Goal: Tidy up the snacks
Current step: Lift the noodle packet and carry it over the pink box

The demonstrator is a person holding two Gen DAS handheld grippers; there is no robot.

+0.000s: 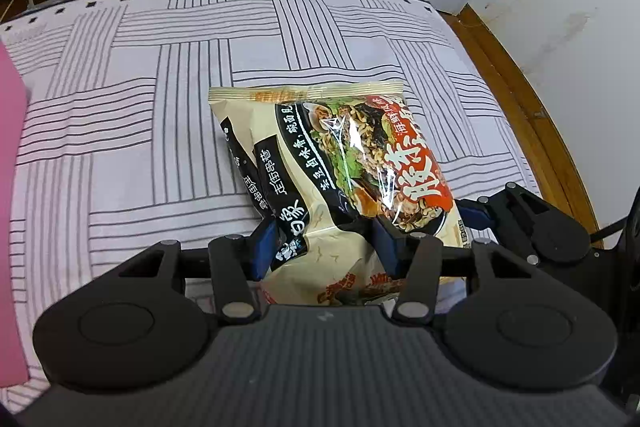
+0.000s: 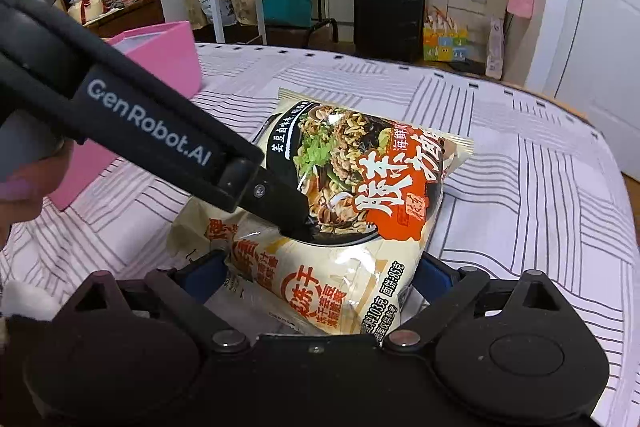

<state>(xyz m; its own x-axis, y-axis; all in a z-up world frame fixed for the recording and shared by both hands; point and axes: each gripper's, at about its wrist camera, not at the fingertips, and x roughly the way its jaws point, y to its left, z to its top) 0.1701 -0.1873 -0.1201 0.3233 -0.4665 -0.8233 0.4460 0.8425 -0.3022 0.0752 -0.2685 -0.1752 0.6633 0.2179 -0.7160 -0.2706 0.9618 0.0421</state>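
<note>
Two cream instant-noodle packets lie stacked on the striped bed sheet (image 1: 120,115). The upper packet (image 1: 360,155) (image 2: 360,171) shows a noodle bowl and a red label. My left gripper (image 1: 324,235) is shut on a crumpled fold of its near end, blue pads on both sides. In the right wrist view the left gripper's fingers (image 2: 292,219) come in from the left onto that packet. My right gripper (image 2: 320,275) stands wide, its blue pads against both sides of the lower packet (image 2: 320,291). One of its fingers (image 1: 516,215) shows at the right.
A pink box (image 2: 160,67) (image 1: 8,187) stands on the bed to the left. The wooden bed frame (image 1: 540,131) and a white door lie to the right. Beyond the bed are a black suitcase (image 2: 388,11), bags and a colourful box on the floor.
</note>
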